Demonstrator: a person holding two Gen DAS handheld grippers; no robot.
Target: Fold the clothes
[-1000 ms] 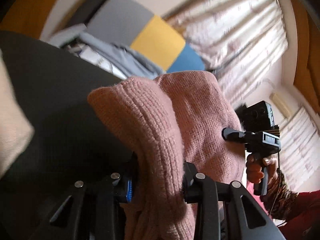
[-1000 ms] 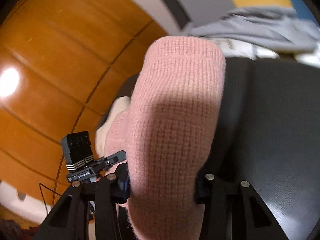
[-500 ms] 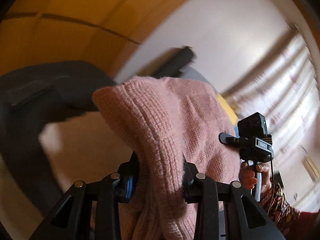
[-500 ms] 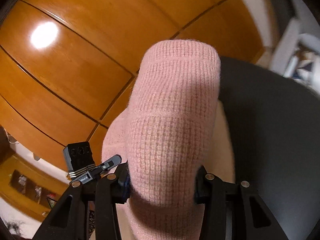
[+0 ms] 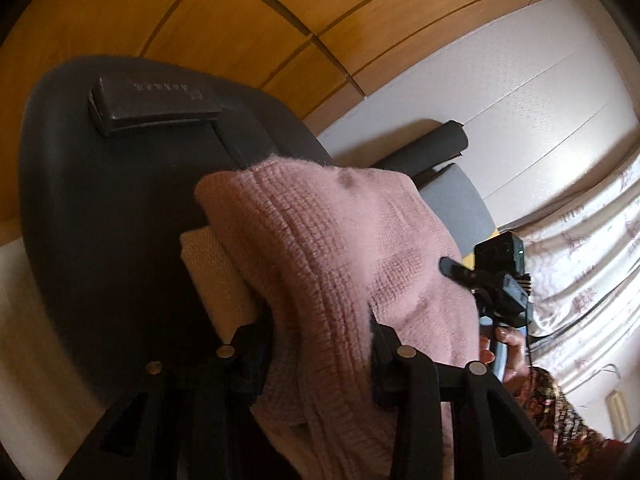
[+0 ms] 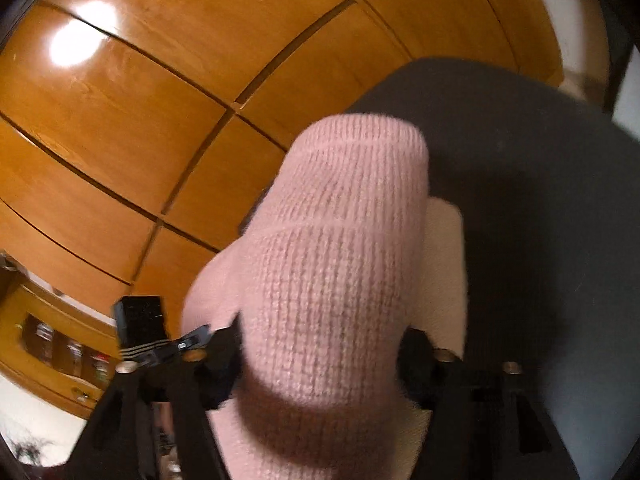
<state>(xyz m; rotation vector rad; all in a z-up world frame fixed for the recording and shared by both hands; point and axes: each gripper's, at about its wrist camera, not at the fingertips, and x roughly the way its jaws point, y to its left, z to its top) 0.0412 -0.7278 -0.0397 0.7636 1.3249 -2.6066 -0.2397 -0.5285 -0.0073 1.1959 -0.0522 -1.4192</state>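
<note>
Pink knit [image 6: 332, 280] btwn opening hand-held grippers, over dark chair [image 5: 100, 208].

Since a second ago both tools have swung the pink knitted garment [image 5: 340, 264] away from the blue-and-yellow panel and the grey clothes, over to the dark chair [image 5: 120, 208] before the wooden panels [image 6: 160, 100]. A cream cloth [image 6: 444, 272] now lies just below it. The left tool [image 5: 320, 344] and right tool [image 6: 320, 360] jaws are opening, with the knit between them.
</note>
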